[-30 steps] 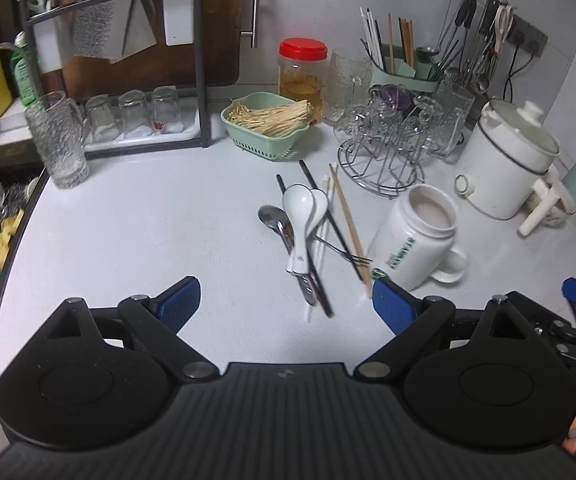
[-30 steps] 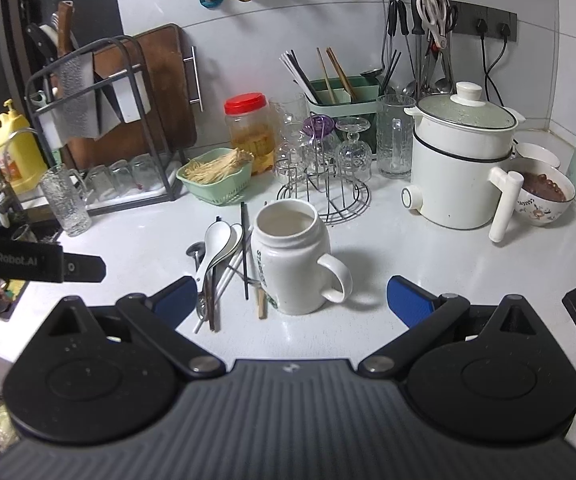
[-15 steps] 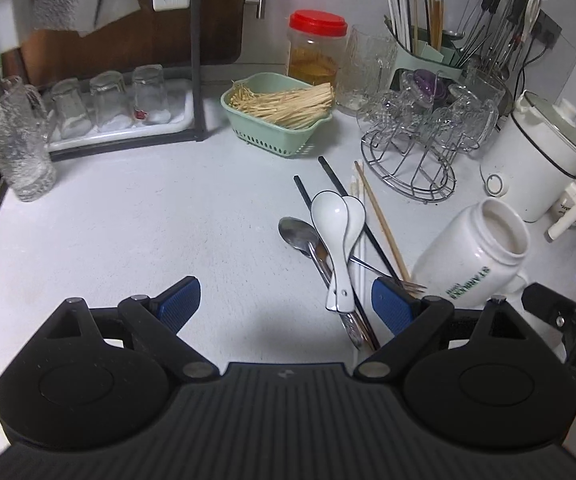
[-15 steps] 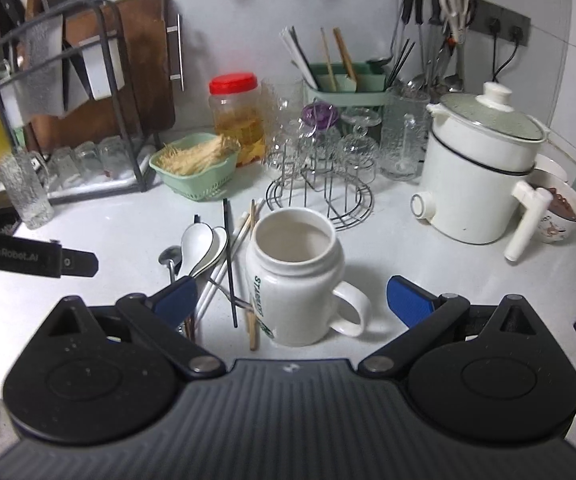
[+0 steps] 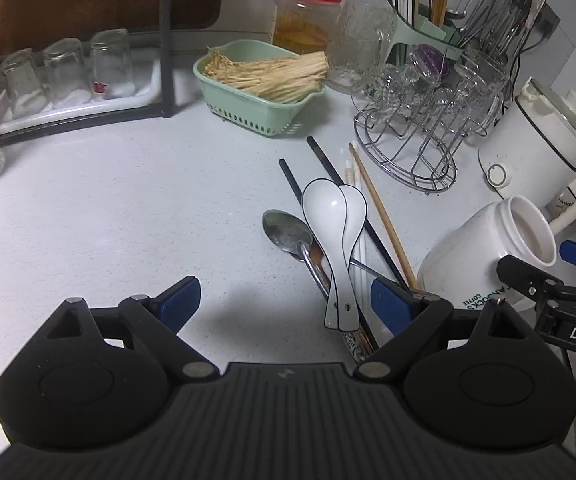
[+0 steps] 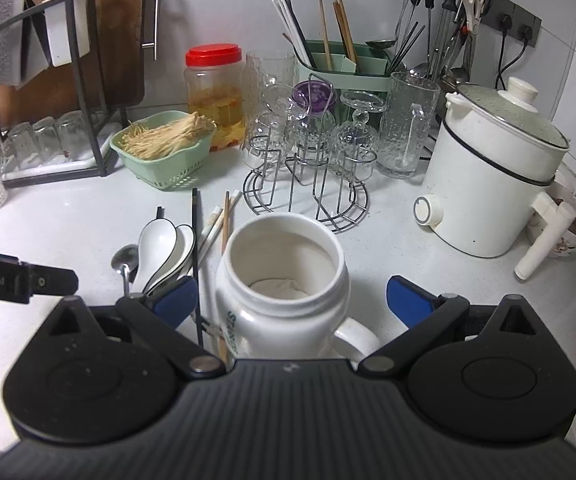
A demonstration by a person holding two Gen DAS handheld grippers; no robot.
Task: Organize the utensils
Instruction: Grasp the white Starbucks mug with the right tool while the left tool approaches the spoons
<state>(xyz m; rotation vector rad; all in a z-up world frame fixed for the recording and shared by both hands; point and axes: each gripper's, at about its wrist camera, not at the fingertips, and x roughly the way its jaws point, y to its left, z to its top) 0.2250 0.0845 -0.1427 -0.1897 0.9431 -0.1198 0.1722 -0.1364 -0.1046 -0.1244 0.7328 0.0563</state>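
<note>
While both tongs stand wide open and hold nothing, the sensible step appears to be steadying the white mug (image 6: pixel 282 276) with the right tongs (image 6: pixel 291 300), whose blue pads already flank it without touching, so the left tongs (image 5: pixel 286 302) can lift utensils into it. The loose pile lies on the desk (image 5: pixel 108 216) just left of the mug: two white ceramic spoons (image 5: pixel 333 240) nested on top, a metal spoon (image 5: pixel 288 234) beneath their left side, black chopsticks (image 5: pixel 319 160) and a wooden chopstick (image 5: pixel 379 212) running under and beside them.

I would take the top ceramic spoon first, by its handle near the left tongs' right pad, since everything else is pinned under it. Glazed ceramic is likely slippery, so a firm, centred pinch matters.

Behind stand a wire glass rack (image 6: pixel 307 184), a green basket of thin mushrooms (image 5: pixel 264 76), a red-lidded jar (image 6: pixel 215 92), a green utensil caddy (image 6: pixel 339 68) and a white electric pot (image 6: pixel 491 176). The mug's handle points toward the right tongs and may get in the way of closing them.
</note>
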